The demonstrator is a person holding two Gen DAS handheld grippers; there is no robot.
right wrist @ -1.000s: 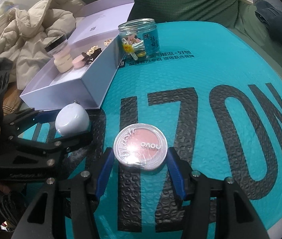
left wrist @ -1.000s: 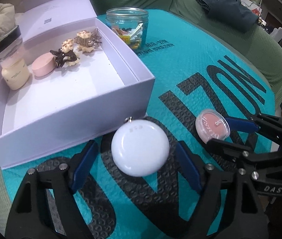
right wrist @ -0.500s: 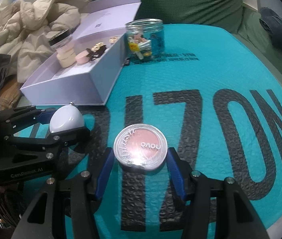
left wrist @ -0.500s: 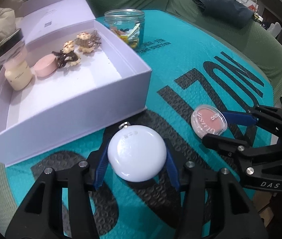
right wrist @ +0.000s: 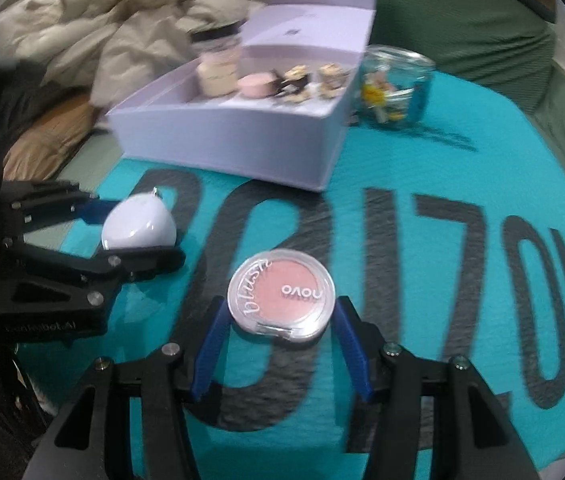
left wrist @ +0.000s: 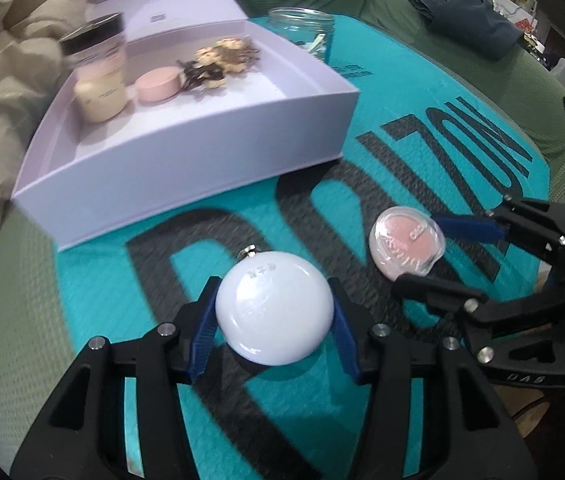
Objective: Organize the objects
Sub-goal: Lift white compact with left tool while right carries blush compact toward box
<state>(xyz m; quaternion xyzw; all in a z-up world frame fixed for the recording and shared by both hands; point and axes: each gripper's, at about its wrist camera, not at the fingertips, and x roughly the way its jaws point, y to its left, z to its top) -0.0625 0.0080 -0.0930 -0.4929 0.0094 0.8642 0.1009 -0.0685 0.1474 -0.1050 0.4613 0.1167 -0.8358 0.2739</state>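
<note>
Teal bubble mailer [left wrist: 422, 92] covers the green couch. Left gripper [left wrist: 273, 312] clamps the white round case [left wrist: 274, 307] between its blue pads; lilac box [left wrist: 186, 160] lies toward eleven o'clock. Right gripper [right wrist: 281, 316] pinches the blush compact [right wrist: 281, 295], box at twelve.

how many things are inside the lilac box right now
4 by my count: a black-lidded jar at the far left, a pink disc beside it, then two hair clips. The box wall may hide more.
</note>
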